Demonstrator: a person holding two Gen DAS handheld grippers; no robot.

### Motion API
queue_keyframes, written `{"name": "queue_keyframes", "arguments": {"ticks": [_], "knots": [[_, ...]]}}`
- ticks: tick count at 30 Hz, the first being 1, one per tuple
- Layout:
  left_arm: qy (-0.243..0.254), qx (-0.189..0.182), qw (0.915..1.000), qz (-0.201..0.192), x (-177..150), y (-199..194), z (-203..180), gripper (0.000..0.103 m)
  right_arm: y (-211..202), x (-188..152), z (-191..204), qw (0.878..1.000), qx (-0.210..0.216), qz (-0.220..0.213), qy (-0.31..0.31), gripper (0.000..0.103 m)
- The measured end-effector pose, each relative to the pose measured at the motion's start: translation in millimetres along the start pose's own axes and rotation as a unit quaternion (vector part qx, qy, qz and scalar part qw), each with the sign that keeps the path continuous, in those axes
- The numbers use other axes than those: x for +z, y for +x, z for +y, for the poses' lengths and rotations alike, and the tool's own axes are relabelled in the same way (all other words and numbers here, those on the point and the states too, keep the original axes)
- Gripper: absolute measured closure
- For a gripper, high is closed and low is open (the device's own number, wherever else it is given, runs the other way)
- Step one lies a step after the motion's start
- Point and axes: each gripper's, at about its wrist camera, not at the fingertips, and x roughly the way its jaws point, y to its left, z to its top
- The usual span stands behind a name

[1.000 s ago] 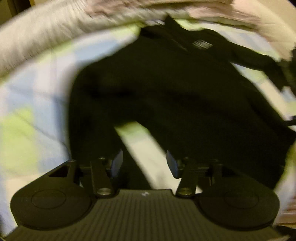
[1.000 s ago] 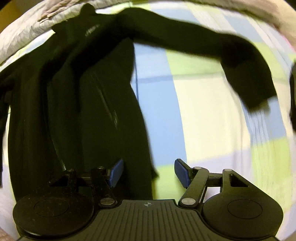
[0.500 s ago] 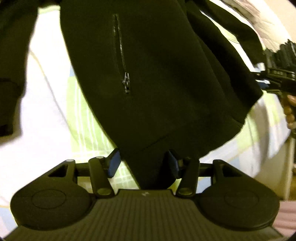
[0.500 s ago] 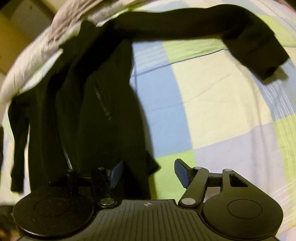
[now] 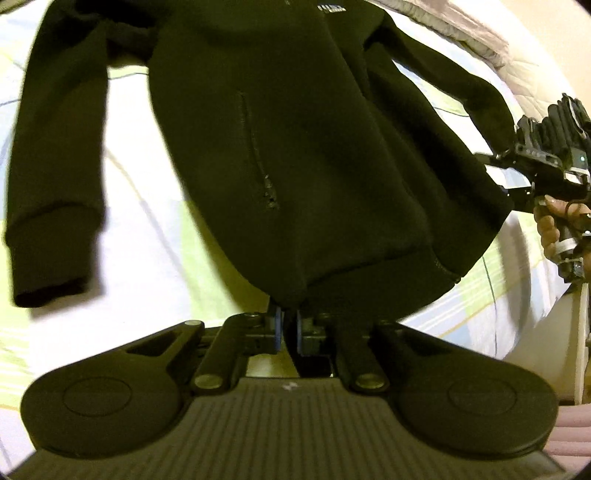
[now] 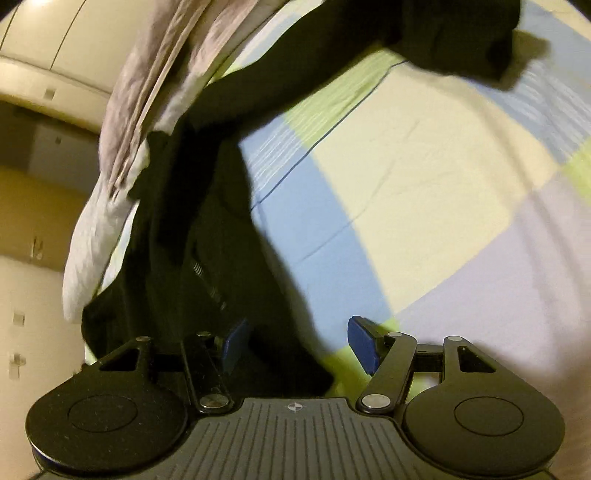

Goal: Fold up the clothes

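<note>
A black zip jacket [image 5: 295, 166] lies spread on the checked bed sheet [image 6: 424, 184], hem toward me. In the left wrist view my left gripper [image 5: 287, 321] is shut on the middle of the hem, its blue pads pinching the cloth. One sleeve [image 5: 55, 147] lies stretched out at the left. In the right wrist view my right gripper [image 6: 295, 343] is open, low at the jacket's [image 6: 221, 258] right hem corner. Dark cloth reaches in beside its left pad [image 6: 232, 343] and the pads do not press it. The other sleeve [image 6: 443, 33] stretches across the top.
A grey and white duvet [image 6: 129, 129] is bunched along the far side of the bed. Pale cupboard doors [image 6: 37, 277] stand beyond it. A hand [image 5: 550, 221] holds the right gripper's handle at the bed's right edge.
The left jaws have closed on the jacket's hem, which lay loose between them before. The right gripper has rolled and sunk closer to the right hem corner.
</note>
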Motion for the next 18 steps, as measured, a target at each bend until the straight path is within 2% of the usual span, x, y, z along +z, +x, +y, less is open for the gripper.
{"name": "queue_keyframes", "arguments": {"ticks": [2,5,7,11,15,16,18], "knots": [[0.0,0.002,1.0,-0.001,-9.0,-6.7,5.1,0.098,6.2,-5.7,13.1,0.998,-0.012,0.026,-0.059,0.039],[-0.003,0.01,0.9999,-0.004,-12.6,-17.5,11.9,0.098,17.7,-20.4,39.5,0.987,-0.03,0.07,-0.141,0.039],[-0.004,0.017,0.9998,-0.006,-12.5,-22.3,16.8,0.098,23.4,-25.8,49.0,0.983,-0.031,0.081,-0.159,0.039],[-0.011,0.032,0.9994,-0.007,-11.5,-27.2,31.7,0.098,23.3,-25.6,35.1,0.994,-0.005,0.06,-0.087,0.041],[-0.017,0.042,0.999,-0.006,-8.3,-28.9,47.7,0.098,14.5,-29.8,15.5,0.999,-0.012,0.015,-0.029,0.047],[-0.011,0.043,0.999,-0.003,-8.0,-26.9,48.1,0.098,13.9,-32.6,14.8,0.999,-0.021,0.011,-0.031,0.054],[0.0,0.045,0.999,0.002,-8.7,-23.5,47.1,0.098,15.3,-45.6,25.6,0.996,-0.044,0.019,-0.071,0.055]]}}
